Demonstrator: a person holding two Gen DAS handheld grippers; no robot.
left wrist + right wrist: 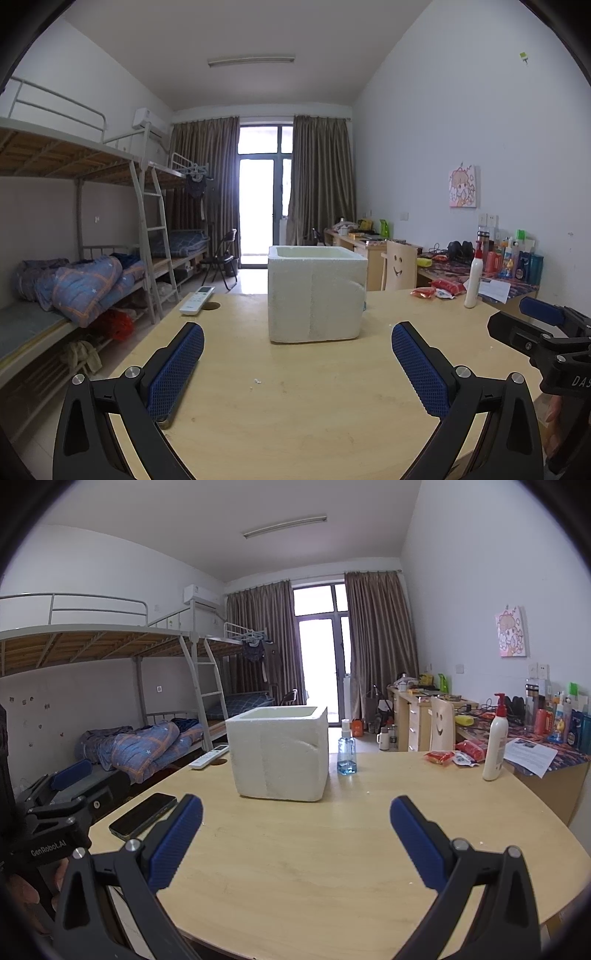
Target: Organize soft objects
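Left claw [297, 354]: released, jaws wide, empty, above the desk [295, 406].
Foam box [316, 293]: upright on desk, ahead of claw.
Right claw [295, 832]: released, empty.
Foam box [280, 751]: beside spray bottle [346, 753]; phone [142, 815] at left.

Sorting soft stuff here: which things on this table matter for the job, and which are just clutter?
Job:
white foam box, open-topped, mid-table
red snack packets, soft, far right
left gripper and right gripper, both open, empty

Clutter:
phone
remote control
blue spray bottle
white pump bottle
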